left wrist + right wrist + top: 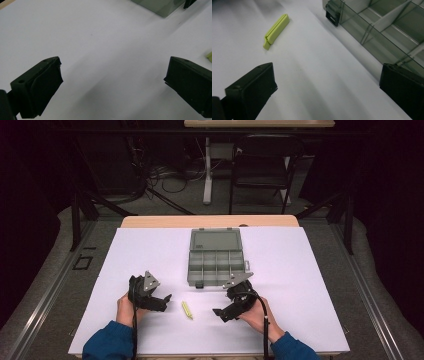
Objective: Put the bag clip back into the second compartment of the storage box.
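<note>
Item: yellow-green clip [187, 310], slim and closed, lying flat on the white table sheet [300, 270] near its front edge, between the two grippers and touching neither. Long axis ran roughly front to back with a slight slant.

Left gripper [164, 301]: jaws wide apart, nothing held, tips pointing right toward the clip, which lay just beside them.

Right gripper [219, 314]: jaws wide apart, nothing held, tips pointing left; the clip sat a little farther from these. Judged: the left gripper was the nearer and would meet the clip across its narrow width.

Also present: grey compartment box [216, 257], lid open, dividers visible, compartments apparently empty, at mid-sheet behind the clip.

Surface: plain white sheet over a wooden tabletop. Room: dark, with a chair [260, 165] and floor cables beyond the far edge.
</note>
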Motion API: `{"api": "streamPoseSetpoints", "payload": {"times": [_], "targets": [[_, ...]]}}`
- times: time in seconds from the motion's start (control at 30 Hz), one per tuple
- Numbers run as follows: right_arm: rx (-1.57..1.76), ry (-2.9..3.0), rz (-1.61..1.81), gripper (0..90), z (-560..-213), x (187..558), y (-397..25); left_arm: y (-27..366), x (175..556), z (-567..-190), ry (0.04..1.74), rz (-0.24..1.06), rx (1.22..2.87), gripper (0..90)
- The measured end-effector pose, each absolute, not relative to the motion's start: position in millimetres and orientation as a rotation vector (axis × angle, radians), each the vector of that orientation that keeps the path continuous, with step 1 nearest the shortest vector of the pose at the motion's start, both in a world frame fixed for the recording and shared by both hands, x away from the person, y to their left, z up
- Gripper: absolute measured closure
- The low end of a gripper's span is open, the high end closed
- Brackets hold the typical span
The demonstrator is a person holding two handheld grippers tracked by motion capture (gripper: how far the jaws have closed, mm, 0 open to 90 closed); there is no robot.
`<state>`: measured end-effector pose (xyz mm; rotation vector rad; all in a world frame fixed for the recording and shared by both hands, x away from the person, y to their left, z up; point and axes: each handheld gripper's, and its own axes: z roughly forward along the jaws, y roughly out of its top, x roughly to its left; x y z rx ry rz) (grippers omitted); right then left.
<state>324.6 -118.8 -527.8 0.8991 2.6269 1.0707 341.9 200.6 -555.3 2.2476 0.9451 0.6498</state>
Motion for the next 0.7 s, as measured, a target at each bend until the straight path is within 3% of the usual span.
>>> {"api": "streamPoseSetpoints", "payload": {"times": [0.7], "targets": [[0.806,2.716,1.032,0.0,-531.7,326.0,-73.1,202.1,341.2,-555.4,0.948,0.652,2.235,0.0]]}}
